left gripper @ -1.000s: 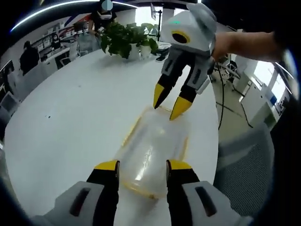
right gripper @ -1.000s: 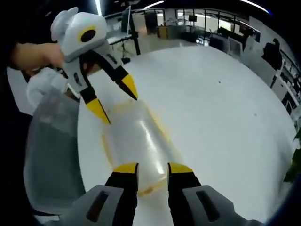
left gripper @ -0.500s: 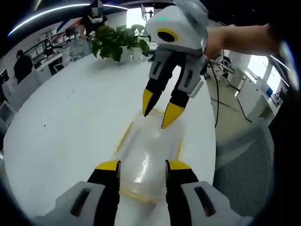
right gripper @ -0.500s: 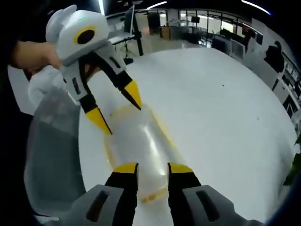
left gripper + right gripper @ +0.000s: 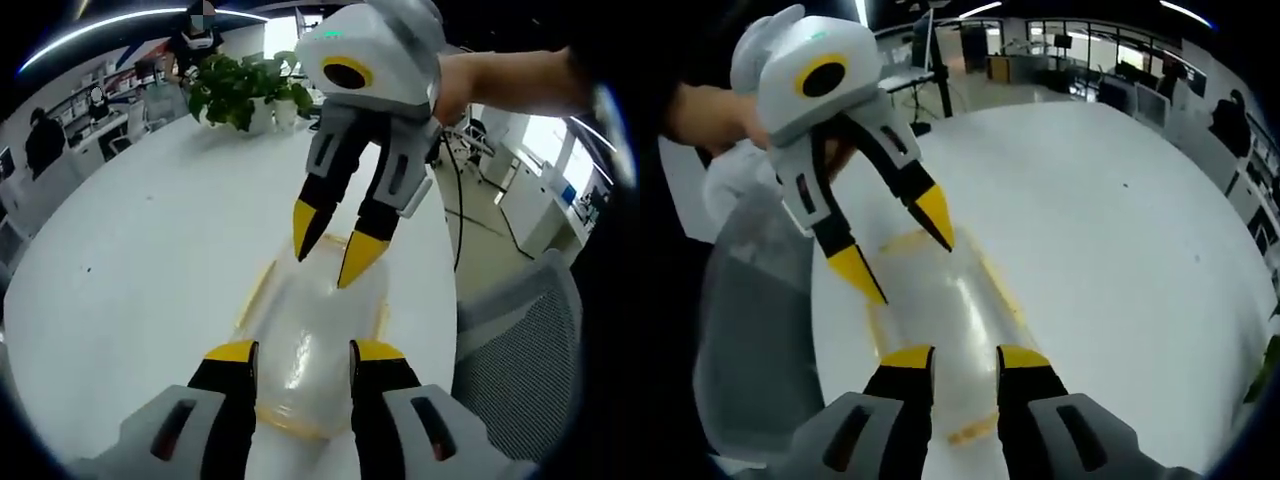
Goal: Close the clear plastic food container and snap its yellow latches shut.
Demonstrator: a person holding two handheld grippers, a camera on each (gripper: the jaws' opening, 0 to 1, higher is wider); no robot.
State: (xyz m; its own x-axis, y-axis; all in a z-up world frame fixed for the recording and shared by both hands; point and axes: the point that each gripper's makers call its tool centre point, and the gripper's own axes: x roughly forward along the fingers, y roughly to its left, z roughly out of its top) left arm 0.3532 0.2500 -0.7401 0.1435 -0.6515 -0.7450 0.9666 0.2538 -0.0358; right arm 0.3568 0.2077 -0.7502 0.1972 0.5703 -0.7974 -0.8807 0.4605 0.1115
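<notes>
The clear container lay lengthwise on the white desk, near its edge, between the two grippers. The left gripper and the right gripper hovered over opposite ends, jaws parted, gripping nothing.

Bright, even overhead light washes the white table in both gripper views, with ceiling light strips curving along the upper rims. Daylight burns out a window behind the potted plant in the left gripper view. Glare streaks run down the clear plastic food container, hiding its detail. Shadows on the tabletop are faint and soft. Fisheye distortion bends the room's edges sharply; distant desks and figures are soft and small, and the nearest gripper parts look slightly blurred.
</notes>
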